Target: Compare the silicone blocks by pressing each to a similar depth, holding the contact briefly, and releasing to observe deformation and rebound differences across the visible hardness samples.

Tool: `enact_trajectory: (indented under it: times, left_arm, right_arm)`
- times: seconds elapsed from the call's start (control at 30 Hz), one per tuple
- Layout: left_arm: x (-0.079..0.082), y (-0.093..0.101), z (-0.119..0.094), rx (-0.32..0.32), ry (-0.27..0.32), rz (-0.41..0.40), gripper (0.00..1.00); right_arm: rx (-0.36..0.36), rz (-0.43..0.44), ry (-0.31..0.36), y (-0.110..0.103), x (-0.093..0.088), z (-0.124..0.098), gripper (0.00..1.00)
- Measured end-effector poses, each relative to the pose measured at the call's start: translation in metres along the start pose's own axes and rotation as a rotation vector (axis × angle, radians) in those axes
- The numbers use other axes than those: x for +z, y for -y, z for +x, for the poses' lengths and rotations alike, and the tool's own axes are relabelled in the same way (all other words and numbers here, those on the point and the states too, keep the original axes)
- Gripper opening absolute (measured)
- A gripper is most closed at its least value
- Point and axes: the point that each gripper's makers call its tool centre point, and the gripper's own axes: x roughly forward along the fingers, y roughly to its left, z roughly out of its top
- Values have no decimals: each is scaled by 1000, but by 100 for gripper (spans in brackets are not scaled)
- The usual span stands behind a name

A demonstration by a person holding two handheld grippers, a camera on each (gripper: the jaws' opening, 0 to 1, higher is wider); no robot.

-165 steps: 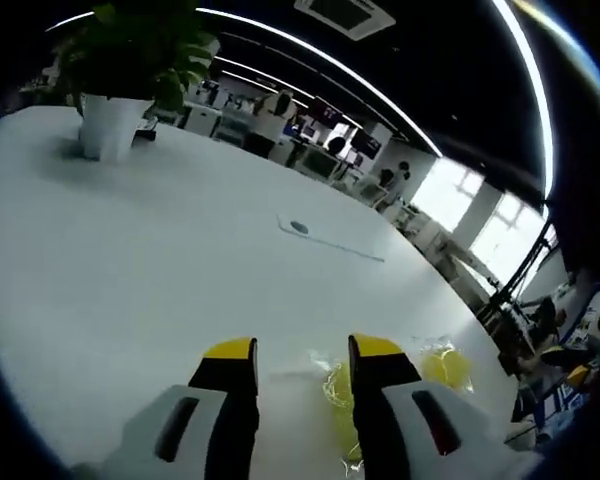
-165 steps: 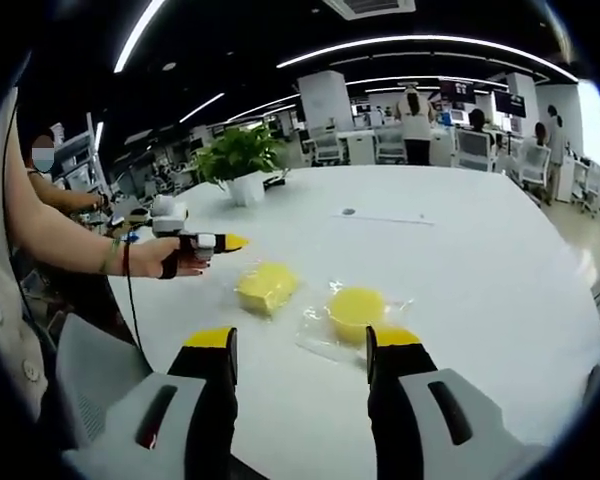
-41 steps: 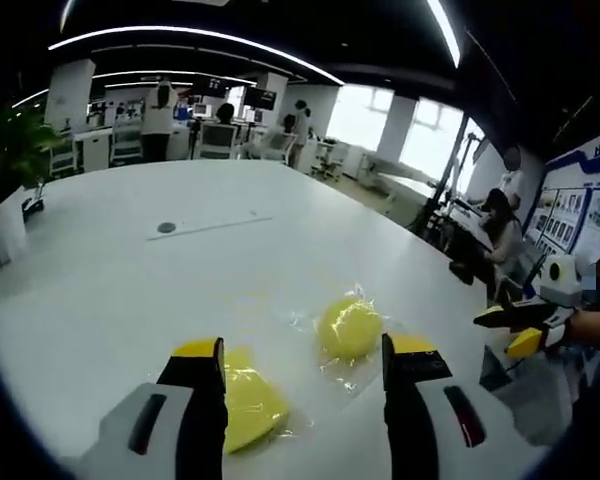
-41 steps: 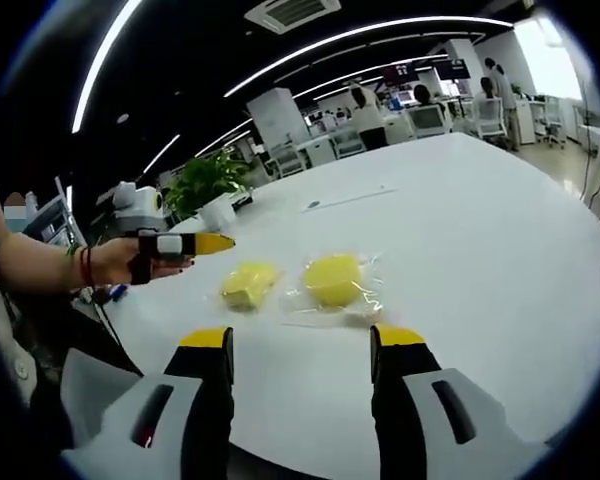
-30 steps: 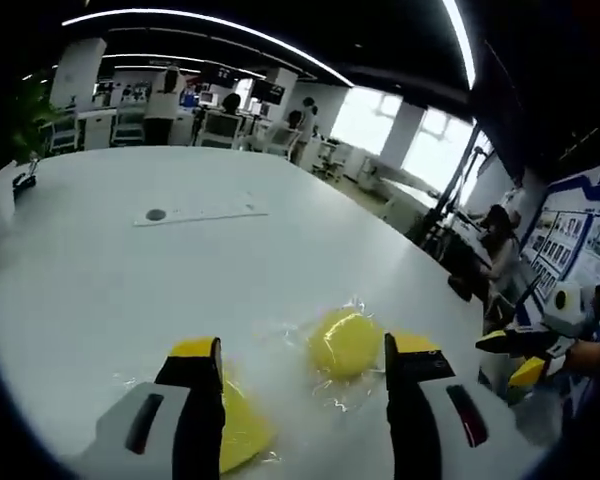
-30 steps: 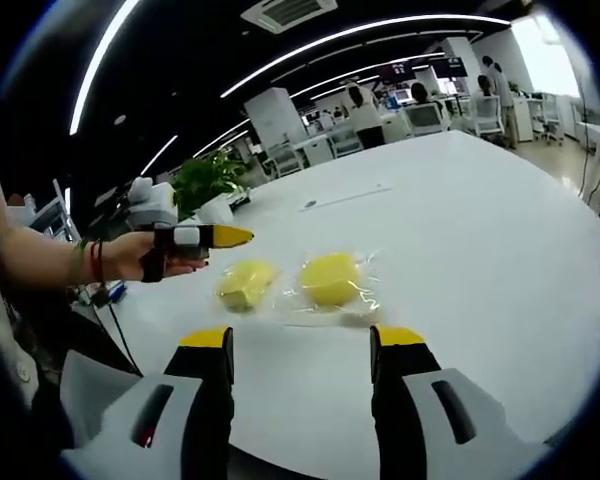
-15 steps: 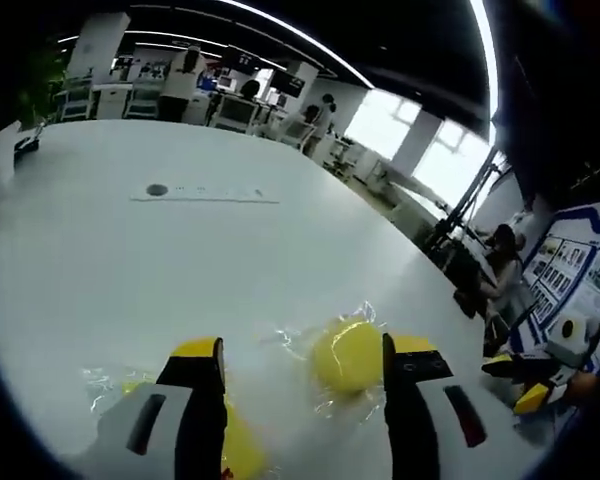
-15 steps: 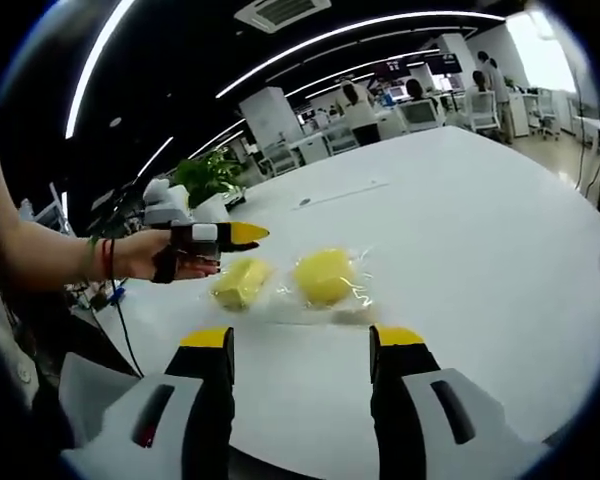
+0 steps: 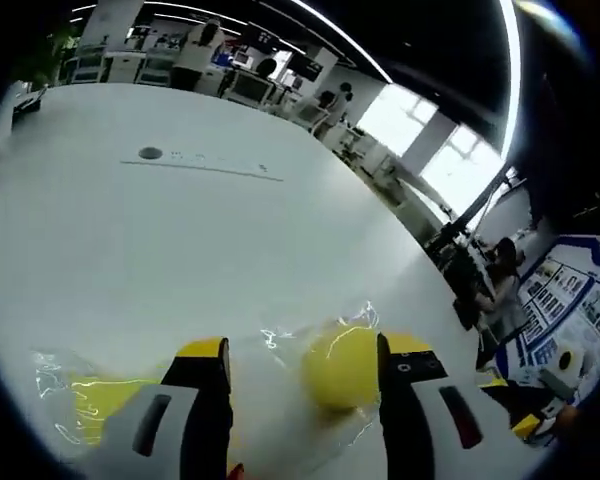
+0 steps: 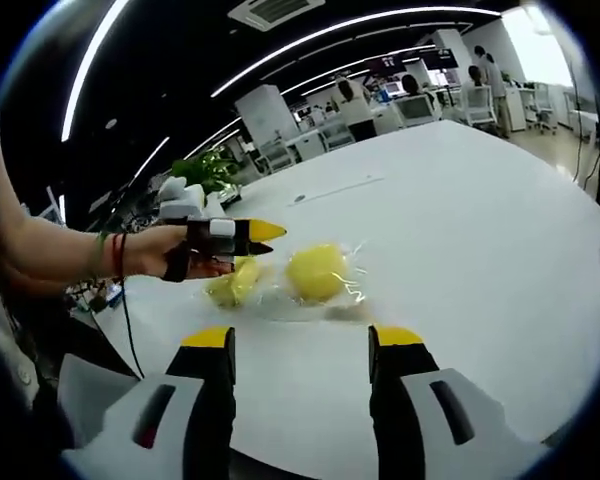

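Two yellow silicone samples lie in clear wrappers on the white table point(image 10: 500, 230). Taking the round block point(image 10: 316, 273) as the landmark: in the right gripper view the flatter block point(image 10: 232, 284) sits just beside it, toward the person's body, and the two wrappers seem to touch, though glare makes that hard to settle.

The left gripper point(image 10: 268, 238) hangs above the flat block with its yellow tips pointing toward the round one, held in the person's hand point(image 10: 170, 256). In its own view, the left gripper point(image 9: 302, 350) has its jaws well apart, and the round block point(image 9: 341, 352) lies between them, closer to the right-hand jaw, ahead and below. The flat block point(image 9: 105, 393) lies off to the other side of the round one, beyond the left-hand jaw and partly hidden behind it.

The right gripper point(image 10: 298, 341) stands back from the round block, near the table edge, jaws apart and empty, with both samples ahead of it.

The relation that matters: the round block lies straight ahead of the left gripper and much nearer to it than to the right one. It looks like a dome with no clear long axis, so approach angle should matter little. I judge pressing has not begun; neither jaw visibly touches a sample. The likely next move is a downward press by the left gripper on the round block, and the slick wrapper may let it slide.
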Motion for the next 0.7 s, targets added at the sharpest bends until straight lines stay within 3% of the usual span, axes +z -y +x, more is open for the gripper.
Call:
enact_trajectory:
  times: [0.43,0.7]
  left_arm:
    - [1,-7,20,-10,7,-131,54]
    - [1,-11,29,-24,23,-220,43]
  right_arm:
    - [-8,17,-8,7,-2,3,48]
    - [-11,21,-4,8,0,2,49]
